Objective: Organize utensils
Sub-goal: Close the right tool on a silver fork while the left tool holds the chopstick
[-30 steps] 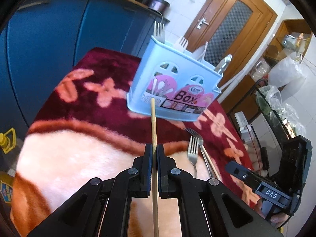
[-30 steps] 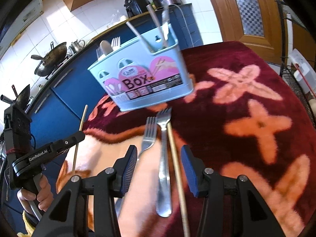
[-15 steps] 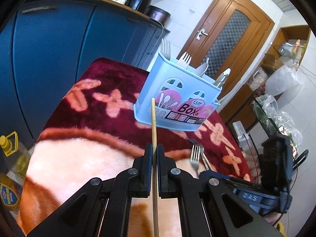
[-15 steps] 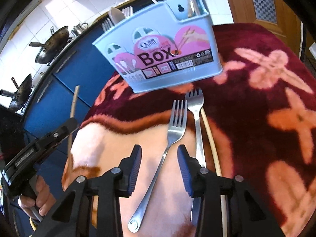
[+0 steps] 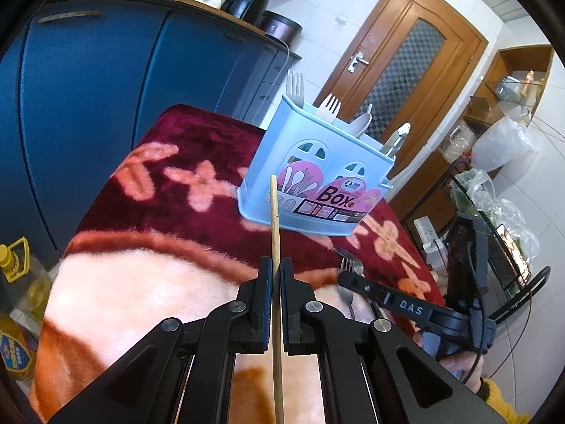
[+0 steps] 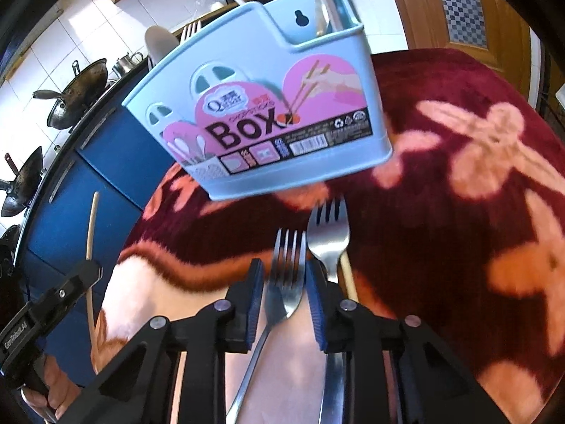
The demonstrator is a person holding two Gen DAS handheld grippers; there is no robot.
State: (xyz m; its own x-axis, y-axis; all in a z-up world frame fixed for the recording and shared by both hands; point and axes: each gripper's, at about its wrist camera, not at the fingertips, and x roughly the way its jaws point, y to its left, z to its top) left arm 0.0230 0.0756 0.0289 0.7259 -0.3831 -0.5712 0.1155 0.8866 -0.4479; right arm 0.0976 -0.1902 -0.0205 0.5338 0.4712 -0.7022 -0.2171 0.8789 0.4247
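The left gripper (image 5: 277, 275) is clamping a wooden chopstick (image 5: 275, 219) between its closed pads, held above the counter (image 5: 141, 282), which is wearing a plush maroon-and-peach cover. The chopstick is running straight along the gripper's fingers, its far tip pointing at the lower left front of the blue box (image 5: 314, 173).

The right gripper (image 6: 284, 282) is standing with its jaws apart, straddling the head of a small fork (image 6: 287, 265) that is lying flat on the cover; its blue pads (image 6: 256, 304) are sitting either side of the tines without touching them. The fork is lying with tines toward the box (image 6: 268, 113) and its handle running back under the gripper, angled slightly left. Just to its right a larger fork (image 6: 328, 240) is lying nearly parallel, tines almost reaching the box's base, and a second chopstick (image 6: 348, 275) is lying along that fork's right edge, partly hidden by the right finger.

The box is standing upright ahead of both grippers, already holding forks, a spoon and other cutlery, handles down. In the right wrist view the left gripper (image 6: 90, 272) is showing at far left, well apart from the forks. Blue cabinets (image 5: 88, 88) are standing beyond the counter.
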